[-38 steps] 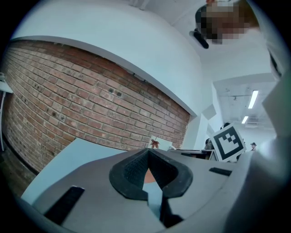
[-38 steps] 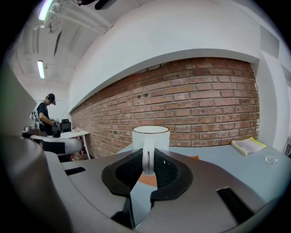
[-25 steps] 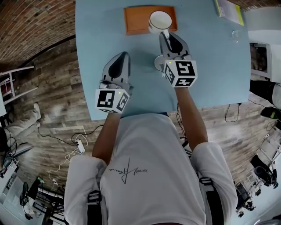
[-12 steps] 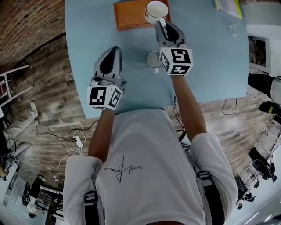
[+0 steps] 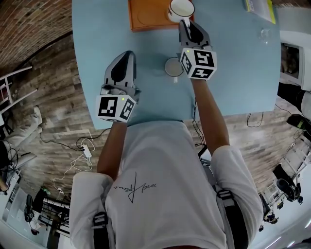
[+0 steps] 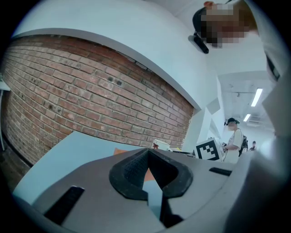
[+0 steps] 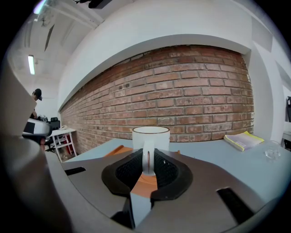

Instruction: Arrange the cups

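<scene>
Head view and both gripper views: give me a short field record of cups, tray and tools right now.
held cup: white ceramic mug, handle clamped in right tool
mug position: over the right end of the orange rectangular tray; contact with the tray cannot be told
second cup: small white cup, upright on the light blue table, outside the tray, beside the right tool
left tool: shut, empty, over the table's near left part
other items: yellow book and clear glass, far right of the table

Glossy white ceramic mug (image 5: 181,9); matt orange tray (image 5: 148,14).
</scene>
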A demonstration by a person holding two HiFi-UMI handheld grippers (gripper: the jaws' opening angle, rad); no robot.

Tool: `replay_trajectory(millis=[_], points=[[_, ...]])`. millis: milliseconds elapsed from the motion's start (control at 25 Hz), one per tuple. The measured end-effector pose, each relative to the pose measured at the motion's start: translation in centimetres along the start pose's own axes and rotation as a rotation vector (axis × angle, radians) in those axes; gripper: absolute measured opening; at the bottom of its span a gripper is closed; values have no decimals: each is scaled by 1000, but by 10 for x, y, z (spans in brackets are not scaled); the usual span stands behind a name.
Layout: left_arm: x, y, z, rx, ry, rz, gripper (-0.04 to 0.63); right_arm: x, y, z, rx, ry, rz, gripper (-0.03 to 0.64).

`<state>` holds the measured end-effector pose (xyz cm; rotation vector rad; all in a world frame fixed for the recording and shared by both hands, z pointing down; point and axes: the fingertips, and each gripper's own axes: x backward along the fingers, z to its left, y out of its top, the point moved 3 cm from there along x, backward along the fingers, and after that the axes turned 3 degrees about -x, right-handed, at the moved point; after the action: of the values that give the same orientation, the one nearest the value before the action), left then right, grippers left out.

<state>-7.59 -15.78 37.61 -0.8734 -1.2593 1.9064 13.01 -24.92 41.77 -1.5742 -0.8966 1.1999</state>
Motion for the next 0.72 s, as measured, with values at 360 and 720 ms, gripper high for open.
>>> replay_trajectory(millis=[360,720], points=[[-3,-6,8,8,9,30,8,-13,-5,-4,-34,2,9,64],[-8,-9,12,21,10,39,8,-19,-8,-6,-18,32,33,64]])
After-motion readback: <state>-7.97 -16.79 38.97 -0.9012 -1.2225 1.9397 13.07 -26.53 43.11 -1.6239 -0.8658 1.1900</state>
